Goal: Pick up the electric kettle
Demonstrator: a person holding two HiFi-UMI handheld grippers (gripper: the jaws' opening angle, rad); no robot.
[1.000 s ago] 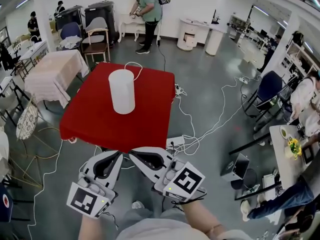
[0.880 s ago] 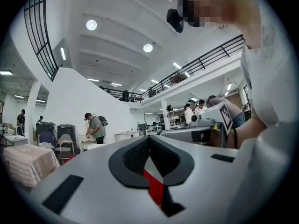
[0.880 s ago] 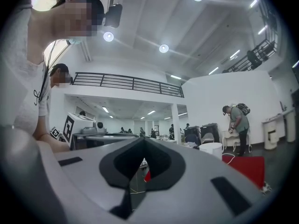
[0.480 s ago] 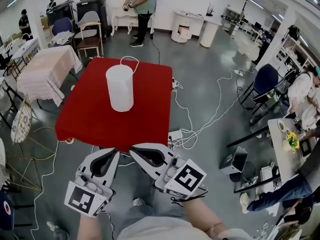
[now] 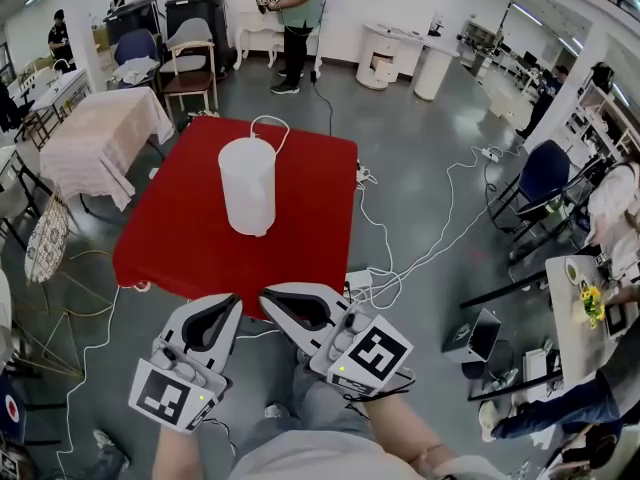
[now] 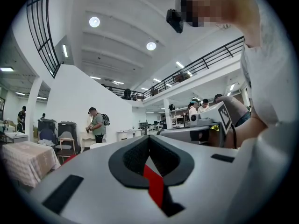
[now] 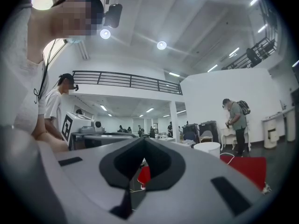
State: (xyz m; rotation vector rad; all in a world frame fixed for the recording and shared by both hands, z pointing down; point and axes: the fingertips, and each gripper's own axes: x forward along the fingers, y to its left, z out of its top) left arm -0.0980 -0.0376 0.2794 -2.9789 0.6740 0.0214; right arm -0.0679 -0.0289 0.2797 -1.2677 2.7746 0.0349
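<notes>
Red cloth covers the surface (image 5: 310, 218), and the white electric kettle (image 5: 247, 185) stands upright on it, toward the far edge, with its white cord (image 5: 270, 123) looping behind. The left gripper (image 5: 232, 306) and right gripper (image 5: 268, 298) hang side by side just off the surface's near edge, well apart from the electric kettle. Each has its fingers (image 6: 93, 167) pressed together on nothing.

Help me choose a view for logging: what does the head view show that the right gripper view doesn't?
Only the head view: the electric kettle at full height, floor cables, a beige-clothed table. Only the right gripper view: ceiling lights, a balcony railing. Both: the red table, the kettle's top, the person with a backpack.
</notes>
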